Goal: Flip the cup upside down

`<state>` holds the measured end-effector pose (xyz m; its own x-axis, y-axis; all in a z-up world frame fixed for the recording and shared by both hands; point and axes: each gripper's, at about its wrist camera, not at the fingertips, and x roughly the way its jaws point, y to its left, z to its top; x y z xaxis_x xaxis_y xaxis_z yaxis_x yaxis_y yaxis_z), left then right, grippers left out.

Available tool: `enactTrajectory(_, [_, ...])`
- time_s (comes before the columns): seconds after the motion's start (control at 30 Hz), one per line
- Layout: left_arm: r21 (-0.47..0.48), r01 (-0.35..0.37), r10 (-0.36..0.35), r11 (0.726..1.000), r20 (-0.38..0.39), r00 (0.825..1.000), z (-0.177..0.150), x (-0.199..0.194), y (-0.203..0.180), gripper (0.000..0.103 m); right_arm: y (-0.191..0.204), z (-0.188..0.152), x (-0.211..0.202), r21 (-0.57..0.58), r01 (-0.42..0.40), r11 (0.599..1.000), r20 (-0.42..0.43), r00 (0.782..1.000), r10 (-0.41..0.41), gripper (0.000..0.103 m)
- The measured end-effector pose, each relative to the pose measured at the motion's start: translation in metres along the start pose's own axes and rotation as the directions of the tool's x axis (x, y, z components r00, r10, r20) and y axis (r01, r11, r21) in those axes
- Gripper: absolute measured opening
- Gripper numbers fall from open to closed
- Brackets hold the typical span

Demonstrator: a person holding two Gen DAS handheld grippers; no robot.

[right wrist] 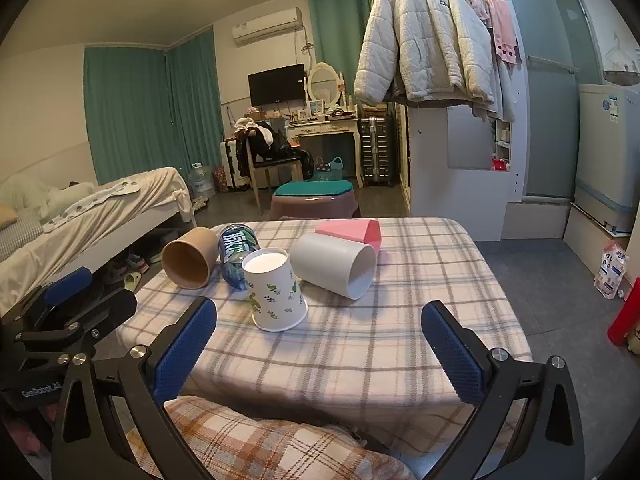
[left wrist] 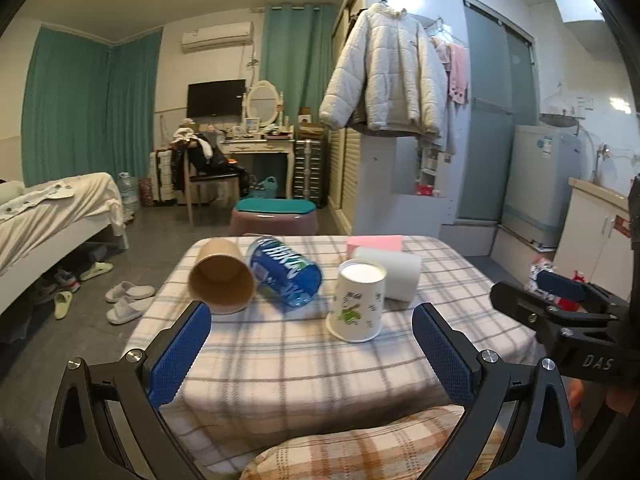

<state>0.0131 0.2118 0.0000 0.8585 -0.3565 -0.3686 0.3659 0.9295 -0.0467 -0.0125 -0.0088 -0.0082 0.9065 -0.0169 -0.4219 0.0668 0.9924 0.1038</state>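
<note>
A white paper cup with green leaf prints (left wrist: 357,304) (right wrist: 275,289) stands upside down, rim on the checked tablecloth (left wrist: 288,356) (right wrist: 360,344), its flat base facing up. My left gripper (left wrist: 312,356) is open and empty, held back from the cup near the table's front edge. My right gripper (right wrist: 320,356) is open and empty, also back from the cup, which is ahead and left of its middle. The right gripper also shows in the left wrist view (left wrist: 560,304), and the left gripper in the right wrist view (right wrist: 68,300).
A brown paper cup (left wrist: 221,277) (right wrist: 189,257) and a blue printed cup (left wrist: 286,274) (right wrist: 236,254) lie on their sides at the left. A white cup (left wrist: 390,276) (right wrist: 334,266) lies on its side behind, with a pink box (left wrist: 374,243) (right wrist: 352,232). A plaid cushion (left wrist: 360,448) (right wrist: 256,440) lies at the front.
</note>
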Motion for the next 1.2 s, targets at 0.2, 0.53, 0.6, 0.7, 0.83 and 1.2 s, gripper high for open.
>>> enactTrajectory(0.2, [-0.004,-0.027,0.027,1.0,-0.004,1.0,-0.005,0.0,0.007,0.103,0.0,-0.001,0.001,0.002,0.016,1.0,0.011,1.0,-0.016,0.103])
enactTrajectory(0.53, [-0.028,-0.061,0.061,0.998,-0.015,0.998,-0.008,0.001,0.012,0.103,0.002,-0.005,0.003,-0.002,0.016,1.0,-0.001,1.0,-0.016,0.103])
enactTrajectory(0.6, [-0.033,-0.066,0.065,0.997,-0.016,0.998,-0.009,0.002,0.013,0.103,0.002,-0.005,0.002,-0.003,0.014,1.0,-0.001,1.0,-0.015,0.103])
enactTrajectory(0.7, [-0.033,-0.094,0.093,0.995,-0.024,0.995,-0.008,0.002,0.013,0.103,0.002,-0.005,0.003,-0.008,0.011,1.0,0.001,1.0,-0.011,0.103])
enactTrajectory(0.83, [-0.041,-0.1,0.099,0.994,-0.024,0.995,-0.009,0.002,0.015,0.103,0.003,-0.006,0.004,-0.006,0.01,1.0,-0.004,1.0,-0.01,0.103])
enactTrajectory(1.2, [-0.027,-0.088,0.087,0.996,-0.027,0.996,-0.01,0.001,0.012,0.103,0.003,-0.008,0.004,0.002,0.011,1.0,-0.008,1.0,-0.011,0.103])
